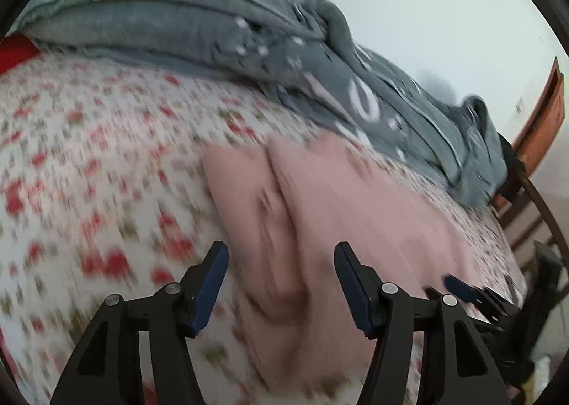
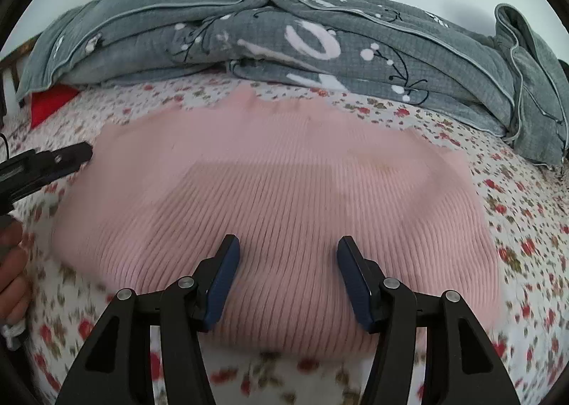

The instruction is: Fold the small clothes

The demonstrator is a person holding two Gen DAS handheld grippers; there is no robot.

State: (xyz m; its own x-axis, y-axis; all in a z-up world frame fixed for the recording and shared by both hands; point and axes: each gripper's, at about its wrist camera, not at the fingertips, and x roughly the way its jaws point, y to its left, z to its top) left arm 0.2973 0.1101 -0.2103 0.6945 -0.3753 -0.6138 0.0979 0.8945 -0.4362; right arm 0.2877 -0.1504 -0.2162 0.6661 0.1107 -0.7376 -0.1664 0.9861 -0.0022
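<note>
A pink ribbed knit garment (image 2: 277, 191) lies spread flat on the floral bedsheet (image 2: 526, 227). My right gripper (image 2: 288, 245) is open and empty, just above the garment's near part. My left gripper (image 1: 281, 252) is open and empty over the garment's left side (image 1: 320, 198), where the cloth is wrinkled and folded. The left gripper also shows in the right wrist view (image 2: 76, 152) at the garment's left edge. The right gripper's fingers (image 1: 462, 289) show at the right in the left wrist view. The left wrist view is blurred.
A grey quilt (image 2: 320, 42) with white print is heaped along the far side of the bed. A red item (image 2: 49, 102) lies at the far left. A wooden chair (image 1: 544, 127) stands beyond the bed's right edge. A hand (image 2: 12, 262) shows at the left.
</note>
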